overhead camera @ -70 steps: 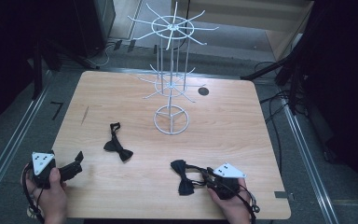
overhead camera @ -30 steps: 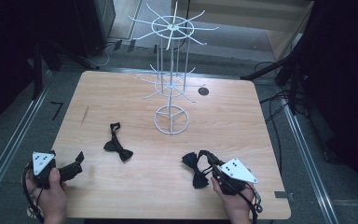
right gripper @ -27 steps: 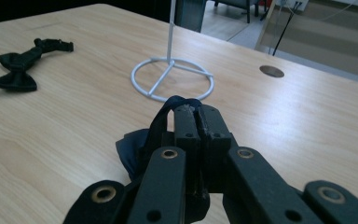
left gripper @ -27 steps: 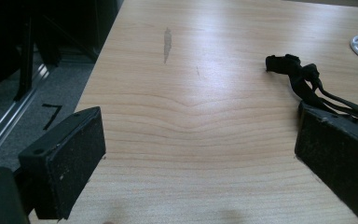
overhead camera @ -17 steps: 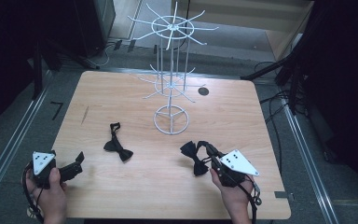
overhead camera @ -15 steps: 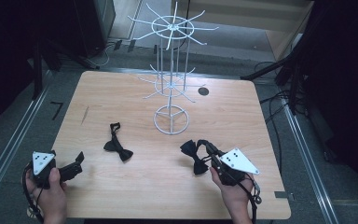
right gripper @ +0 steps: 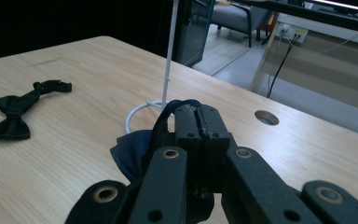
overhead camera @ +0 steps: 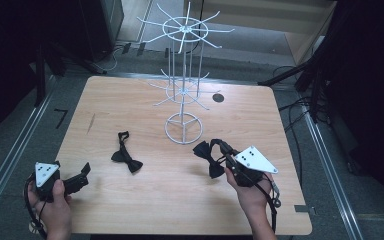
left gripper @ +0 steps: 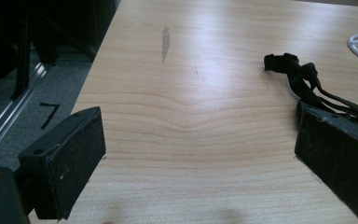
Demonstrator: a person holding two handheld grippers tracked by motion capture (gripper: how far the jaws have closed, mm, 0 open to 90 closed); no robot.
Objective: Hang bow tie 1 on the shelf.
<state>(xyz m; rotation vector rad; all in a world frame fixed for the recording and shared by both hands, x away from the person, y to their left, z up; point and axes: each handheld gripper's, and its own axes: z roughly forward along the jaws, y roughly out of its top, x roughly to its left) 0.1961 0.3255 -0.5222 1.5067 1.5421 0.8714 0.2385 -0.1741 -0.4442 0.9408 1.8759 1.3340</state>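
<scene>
We see the table (overhead camera: 145, 210), the wire rack (overhead camera: 184, 90) standing on it. Right gripper (overhead camera: 223, 156) jaws pinched tight on a bow tie's (overhead camera: 207, 156) strap, tie lifted off the table near the rack base. Left gripper (overhead camera: 84, 176) jaws wide apart, holding nothing, low over the table's near left. Second bow tie (overhead camera: 125, 155) lies flat between the grippers.

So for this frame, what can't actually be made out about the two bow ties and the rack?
- Held bow tie, right gripper view: the shut right gripper hides most of it.
- Second bow tie, left gripper view: its bow sits behind a black jaw.
- Wire rack, high view: hook tips too thin to judge.
</scene>
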